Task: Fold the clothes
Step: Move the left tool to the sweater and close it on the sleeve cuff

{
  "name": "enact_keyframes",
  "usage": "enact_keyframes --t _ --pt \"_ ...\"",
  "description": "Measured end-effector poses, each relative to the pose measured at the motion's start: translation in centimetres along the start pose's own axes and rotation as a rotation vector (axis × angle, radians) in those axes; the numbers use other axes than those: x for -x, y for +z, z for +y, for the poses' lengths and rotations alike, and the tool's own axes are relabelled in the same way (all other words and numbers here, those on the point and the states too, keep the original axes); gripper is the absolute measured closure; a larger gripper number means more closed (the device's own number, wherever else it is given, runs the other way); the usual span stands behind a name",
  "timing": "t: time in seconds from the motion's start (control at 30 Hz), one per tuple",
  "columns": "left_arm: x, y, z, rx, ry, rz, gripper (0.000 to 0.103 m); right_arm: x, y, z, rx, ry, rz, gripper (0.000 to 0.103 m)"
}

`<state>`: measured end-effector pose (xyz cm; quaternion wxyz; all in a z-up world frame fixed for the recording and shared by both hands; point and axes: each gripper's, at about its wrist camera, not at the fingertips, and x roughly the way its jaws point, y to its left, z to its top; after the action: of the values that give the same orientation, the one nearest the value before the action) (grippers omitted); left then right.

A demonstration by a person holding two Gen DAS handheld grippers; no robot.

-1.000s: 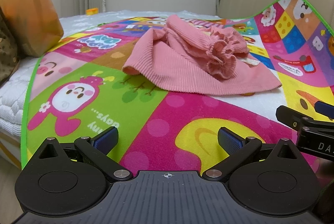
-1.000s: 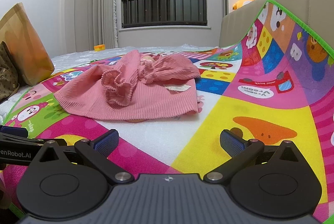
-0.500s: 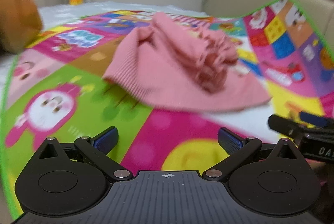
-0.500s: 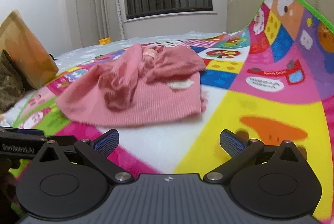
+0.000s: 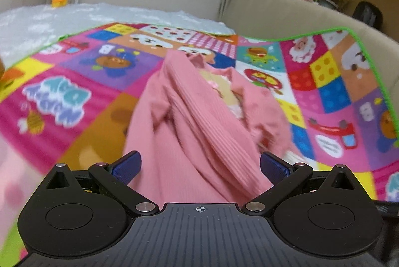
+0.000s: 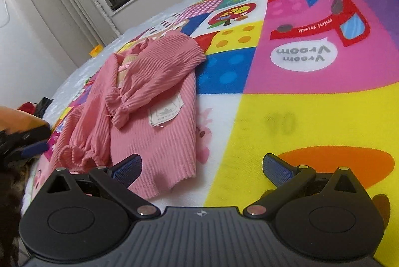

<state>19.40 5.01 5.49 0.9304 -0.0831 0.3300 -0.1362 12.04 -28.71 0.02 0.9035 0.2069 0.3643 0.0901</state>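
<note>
Most of both frames is a cartoon mat. Centre of the left view and left-centre of the right lies a rumpled pink top, white label showing. Left gripper straddles its fabric, jaws wide, gripping nothing; right gripper, wide too, sits at its hem corner.

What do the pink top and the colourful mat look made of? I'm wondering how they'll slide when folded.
The pink top looks like a soft ribbed knit, probably cotton: fine raised ribs, gathered cuffs and a sewn fabric label. The mat looks like short-pile printed fleece or flannel, matte, with a stitched green edge; its exact fibre is unclear.
</note>
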Motion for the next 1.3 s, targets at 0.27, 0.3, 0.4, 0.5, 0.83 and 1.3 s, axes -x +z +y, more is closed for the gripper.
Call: enact_keyframes --t 0.27,0.3,0.4,0.5,0.83,1.3 --pt "-6.0 4.4 4.9 0.059 -0.102 0.042 0.0 -0.8 3.3 2.6 0.232 -0.015 0.036 0.0" --pt "-6.4 4.8 5.6 0.082 -0.135 0.042 0.0 -1.1 4.8 2.9 0.239 -0.01 -0.002 0.0" --pt "-7.8 6.0 7.0 0.132 -0.219 0.05 0.0 -4.1 9.7 4.2 0.257 0.029 -0.092 0.0" --pt "-10.0 6.7 7.2 0.128 -0.22 0.077 0.0 -9.8 13.8 5.5 0.249 0.035 -0.097 0.0" --pt "-11.5 4.6 6.4 0.111 -0.276 0.169 0.003 -17.8 13.1 6.6 0.349 0.047 0.02 0.05" --pt "0.1 -2.7 0.7 0.026 -0.32 0.201 0.003 -3.1 4.8 5.6 0.551 -0.031 -0.011 0.022"
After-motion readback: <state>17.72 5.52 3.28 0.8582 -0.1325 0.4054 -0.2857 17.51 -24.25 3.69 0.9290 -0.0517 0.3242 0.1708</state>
